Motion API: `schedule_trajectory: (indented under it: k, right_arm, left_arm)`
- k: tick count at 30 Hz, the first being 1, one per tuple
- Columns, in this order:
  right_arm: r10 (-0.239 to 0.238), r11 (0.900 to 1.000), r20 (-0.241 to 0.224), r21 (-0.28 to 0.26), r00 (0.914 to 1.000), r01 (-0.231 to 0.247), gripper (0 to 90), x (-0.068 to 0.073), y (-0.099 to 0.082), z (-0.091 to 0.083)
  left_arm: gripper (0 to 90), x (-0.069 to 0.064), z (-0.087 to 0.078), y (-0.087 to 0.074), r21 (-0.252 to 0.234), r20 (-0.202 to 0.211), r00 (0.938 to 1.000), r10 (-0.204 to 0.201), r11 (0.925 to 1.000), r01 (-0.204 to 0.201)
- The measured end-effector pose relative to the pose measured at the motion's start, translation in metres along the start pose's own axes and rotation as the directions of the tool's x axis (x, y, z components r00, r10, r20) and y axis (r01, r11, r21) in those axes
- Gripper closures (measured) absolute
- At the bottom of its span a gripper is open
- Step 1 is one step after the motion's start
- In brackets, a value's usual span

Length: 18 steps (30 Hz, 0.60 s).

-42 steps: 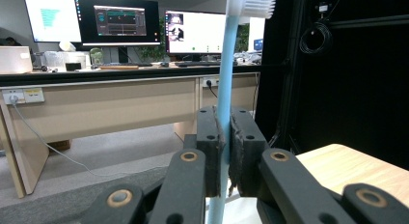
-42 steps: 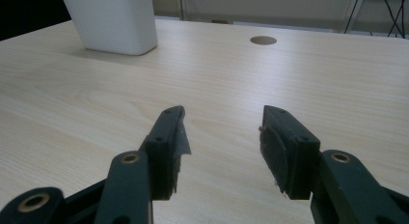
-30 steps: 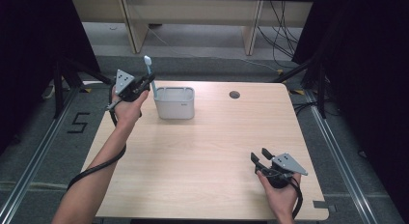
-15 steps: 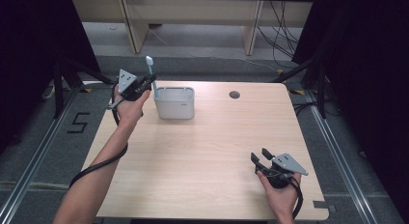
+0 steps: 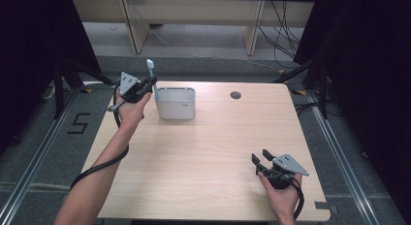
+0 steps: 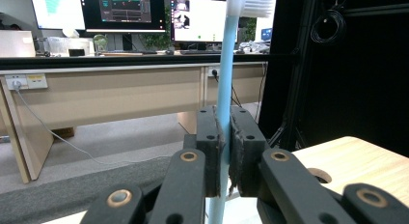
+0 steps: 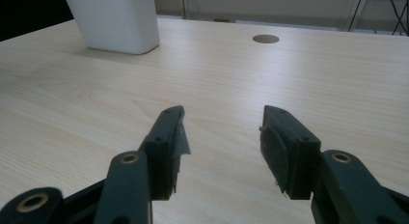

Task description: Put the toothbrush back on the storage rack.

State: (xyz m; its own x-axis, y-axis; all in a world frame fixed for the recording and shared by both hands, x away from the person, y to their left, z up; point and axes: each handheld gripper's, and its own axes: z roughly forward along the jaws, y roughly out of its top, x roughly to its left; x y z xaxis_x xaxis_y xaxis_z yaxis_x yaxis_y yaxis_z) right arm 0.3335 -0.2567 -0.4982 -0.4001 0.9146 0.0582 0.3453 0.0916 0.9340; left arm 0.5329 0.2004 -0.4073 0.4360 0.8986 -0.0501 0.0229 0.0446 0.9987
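The left claw [image 5: 148, 84] is clamped on the stem of a pale blue toothbrush [image 5: 151, 70], held upright with its white head [image 6: 258, 3] at the top, and it hangs just beside the left rim of the white cup [image 5: 175, 103] that stands at the far side of the tabletop [image 5: 208, 152]. From where I stand the job looks like getting that brush into the cup, and the brush is not yet over the opening. To do it well I'd carry the hand a little further across until the lower end of the handle sits above the middle of the cup, keep the stem near vertical so it doesn't catch the rim, then lower it until the end is well inside before easing the grip (the cup looks light, so a knock from the side could shove or tip it). In the left gripper view the jaws pinch the stem [image 6: 223, 137] squarely between the pads, low on the handle, so it should not swivel on the way. The right claw [image 5: 261, 159] rests near the front right of the tabletop, well apart from the cup, jaws wide with nothing between them [image 7: 223, 137]; it could steady the cup if needed. Compared with a second ago, the left hand has crept slightly toward the cup, with the brush a shade straighter, while the right hand and the cup have stayed put.
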Motion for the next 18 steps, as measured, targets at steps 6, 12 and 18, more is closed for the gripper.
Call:
schedule_trajectory:
  k: [6, 12, 18]
  right_arm:
    - [0.010, 0.9999, -0.022, -0.007, 0.9997, -0.010, 50.7, 0.0005, -0.0010, 0.0028]
    - [0.010, 0.9999, -0.022, -0.005, 0.9997, -0.010, 50.6, 0.0004, -0.0011, 0.0028]
    - [0.009, 0.9999, -0.020, -0.005, 0.9998, -0.009, 50.6, 0.0004, -0.0011, 0.0027]
  left_arm:
    - [83.4, -0.0002, 0.0003, -0.0036, 0.012, 0.000, 1.0000, -0.002, 0.9999, 0.002]
    - [83.5, 0.0001, 0.0009, -0.0051, 0.022, -0.004, 1.0000, -0.004, 0.9998, 0.005]
    - [83.5, -0.0007, 0.0021, -0.0076, 0.034, -0.006, 1.0000, 0.000, 0.9994, 0.000]
